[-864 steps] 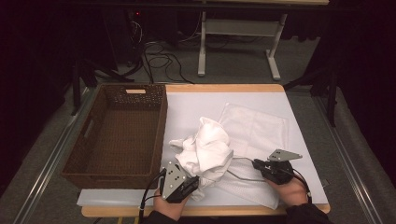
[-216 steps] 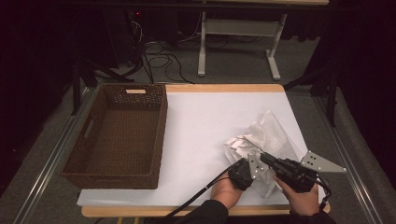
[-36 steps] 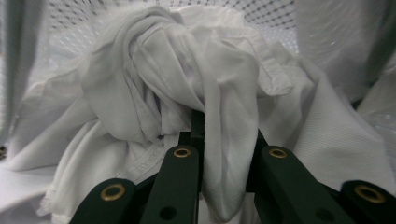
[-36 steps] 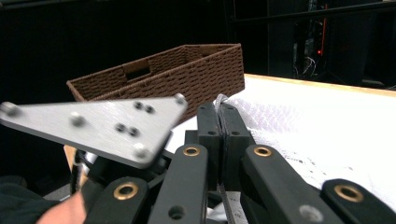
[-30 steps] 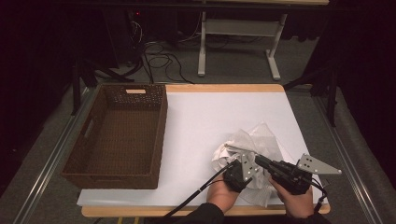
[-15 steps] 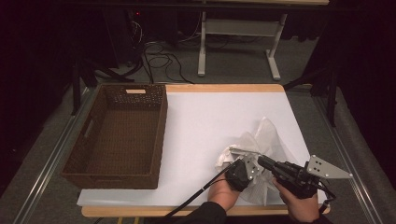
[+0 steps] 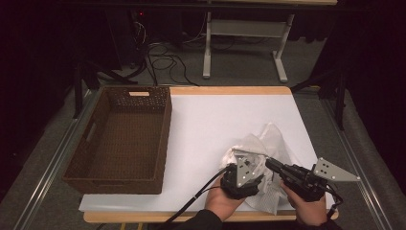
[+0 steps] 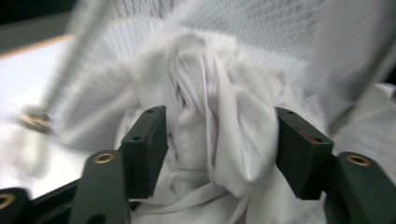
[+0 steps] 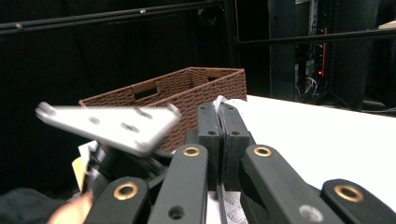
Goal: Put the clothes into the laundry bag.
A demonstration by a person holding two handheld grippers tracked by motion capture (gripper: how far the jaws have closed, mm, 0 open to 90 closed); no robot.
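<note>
left gripper [image 8: 219, 140] fingers have just been opening, wide around the white garment [image 8: 210, 107]; right gripper [image 9: 222, 140] pinches mesh bag [image 7: 275, 143]. its thin hold could slip, spilling the garment.

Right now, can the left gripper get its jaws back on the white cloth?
Probably yes. The left gripper has just been opening its jaws, and the bunched white cloth sits right between them with nothing in front. The right gripper pinches a strip of it.
</note>
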